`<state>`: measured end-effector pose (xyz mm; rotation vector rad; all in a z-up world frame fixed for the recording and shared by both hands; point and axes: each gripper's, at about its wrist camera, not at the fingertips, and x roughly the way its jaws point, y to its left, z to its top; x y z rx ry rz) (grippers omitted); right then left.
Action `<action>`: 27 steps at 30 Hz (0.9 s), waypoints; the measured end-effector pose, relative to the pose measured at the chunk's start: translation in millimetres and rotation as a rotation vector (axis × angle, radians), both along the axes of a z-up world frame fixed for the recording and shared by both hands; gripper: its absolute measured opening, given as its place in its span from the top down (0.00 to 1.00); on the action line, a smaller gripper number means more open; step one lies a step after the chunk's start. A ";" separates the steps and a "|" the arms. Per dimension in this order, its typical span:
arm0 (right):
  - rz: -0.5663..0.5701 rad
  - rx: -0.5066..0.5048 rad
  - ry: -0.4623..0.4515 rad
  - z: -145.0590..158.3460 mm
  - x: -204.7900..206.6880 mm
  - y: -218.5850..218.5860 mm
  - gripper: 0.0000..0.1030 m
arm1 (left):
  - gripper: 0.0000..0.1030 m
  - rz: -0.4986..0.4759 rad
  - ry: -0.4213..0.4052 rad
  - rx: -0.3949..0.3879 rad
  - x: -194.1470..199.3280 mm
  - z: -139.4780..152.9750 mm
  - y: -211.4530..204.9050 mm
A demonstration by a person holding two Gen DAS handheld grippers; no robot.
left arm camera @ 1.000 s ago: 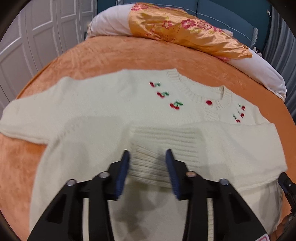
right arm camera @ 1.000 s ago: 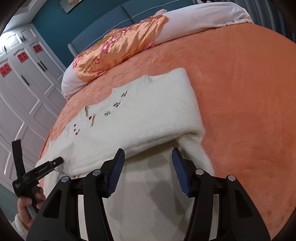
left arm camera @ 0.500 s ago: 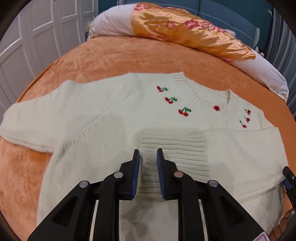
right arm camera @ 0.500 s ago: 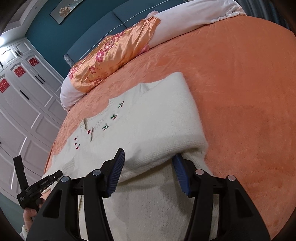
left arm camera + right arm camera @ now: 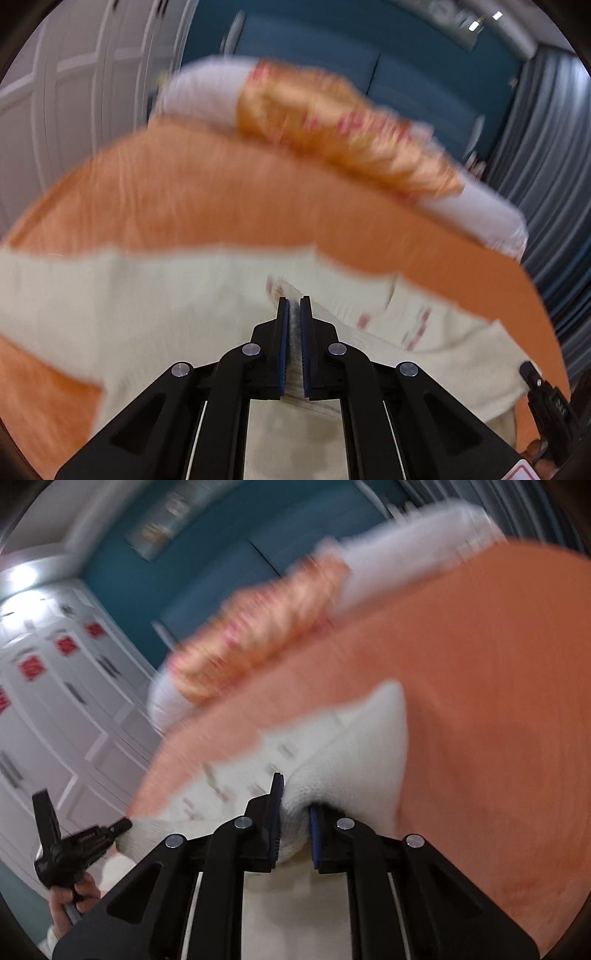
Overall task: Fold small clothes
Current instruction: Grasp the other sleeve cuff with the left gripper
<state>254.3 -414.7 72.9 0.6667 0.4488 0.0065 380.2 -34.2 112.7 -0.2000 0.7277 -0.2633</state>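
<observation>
Both frames are blurred. White wardrobe doors (image 5: 70, 92) stand at the left, pillows (image 5: 332, 125) lie along the head of the orange bed (image 5: 221, 206). On the bed lies the cream sweater (image 5: 129, 295): the left gripper (image 5: 294, 306) is clenched on a ribbed fold, the right gripper (image 5: 297, 797) on a bunched sleeve edge

Each tool (image 5: 294, 306) (image 5: 295, 794) has black angular linkage arms, silver round pivot screws and blue ribbed pads (image 5: 283, 350); bare skin shows on the left hand (image 5: 70, 895).
</observation>
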 end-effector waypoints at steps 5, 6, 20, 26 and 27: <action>0.050 -0.044 0.350 -71.3 33.1 6.2 0.89 | 0.97 0.014 0.071 0.125 10.8 -37.8 2.3; 0.046 -0.006 0.381 -87.0 30.5 4.1 0.90 | 0.99 0.018 0.164 0.171 17.2 -70.6 -1.1; 0.200 -0.305 0.316 -40.5 50.6 85.0 0.87 | 0.98 0.084 0.096 0.346 -7.8 -121.8 -18.5; 0.067 -0.353 0.396 -63.3 33.2 53.7 0.93 | 0.96 0.083 0.092 0.314 -5.2 -125.8 -9.9; -0.010 -0.343 0.408 -62.2 21.7 36.9 0.93 | 0.96 0.082 0.091 0.311 -5.3 -126.2 -9.6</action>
